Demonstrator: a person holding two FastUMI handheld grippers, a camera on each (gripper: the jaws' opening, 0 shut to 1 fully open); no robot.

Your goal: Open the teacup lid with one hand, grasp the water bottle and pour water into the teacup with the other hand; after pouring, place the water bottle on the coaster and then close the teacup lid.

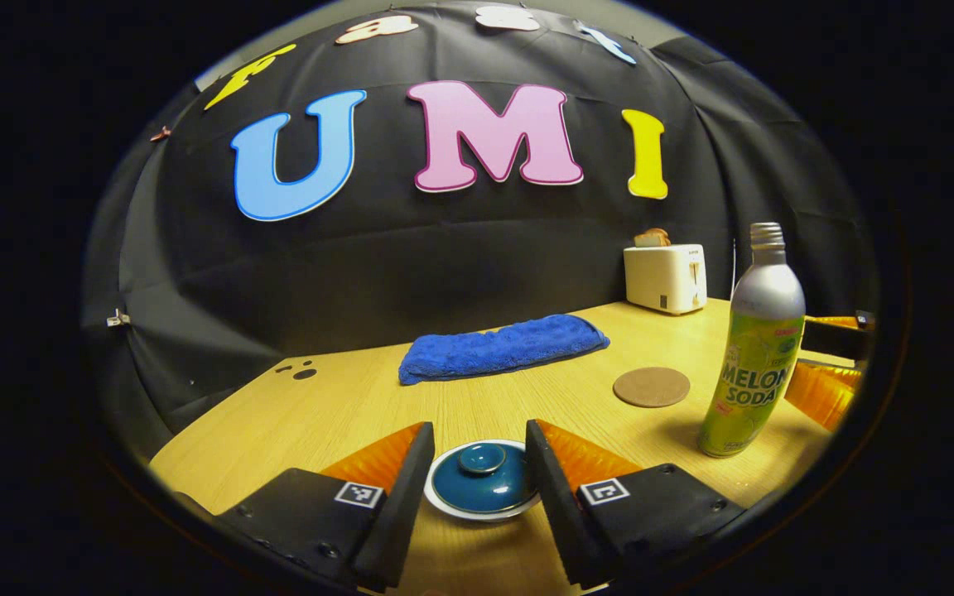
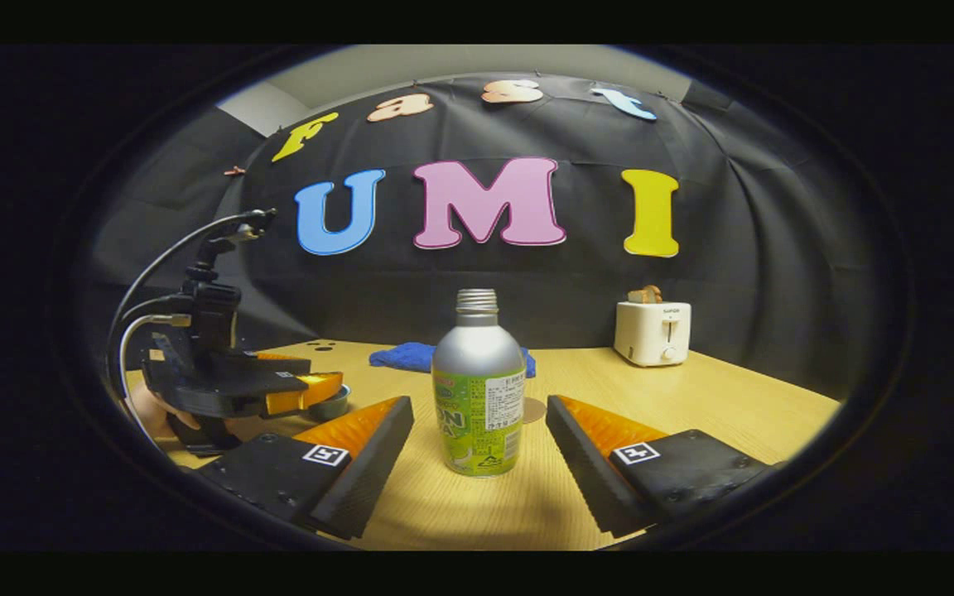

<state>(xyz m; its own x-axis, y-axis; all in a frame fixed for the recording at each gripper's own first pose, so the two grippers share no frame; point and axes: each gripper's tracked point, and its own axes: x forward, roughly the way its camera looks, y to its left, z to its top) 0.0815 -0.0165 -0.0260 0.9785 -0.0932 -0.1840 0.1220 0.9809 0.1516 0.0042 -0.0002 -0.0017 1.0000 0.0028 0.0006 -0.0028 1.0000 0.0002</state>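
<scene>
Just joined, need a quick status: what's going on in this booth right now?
A person holds a gripper in each hand over a wooden table. The left gripper is open, its fingers on either side of the teacup lid, which still sits on the cup. The right gripper is open and lined up on the upright water bottle, not gripping it. The coaster lies bare beside the bottle. No pouring yet.

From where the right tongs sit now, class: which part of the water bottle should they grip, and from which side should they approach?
Grip the water bottle on its straight labelled body, below the tapering shoulder. It stands upright on the table, centred ahead of the open right tongs, so come straight forward, level, one finger on each side. The narrow neck would probably give less hold for pouring.
</scene>
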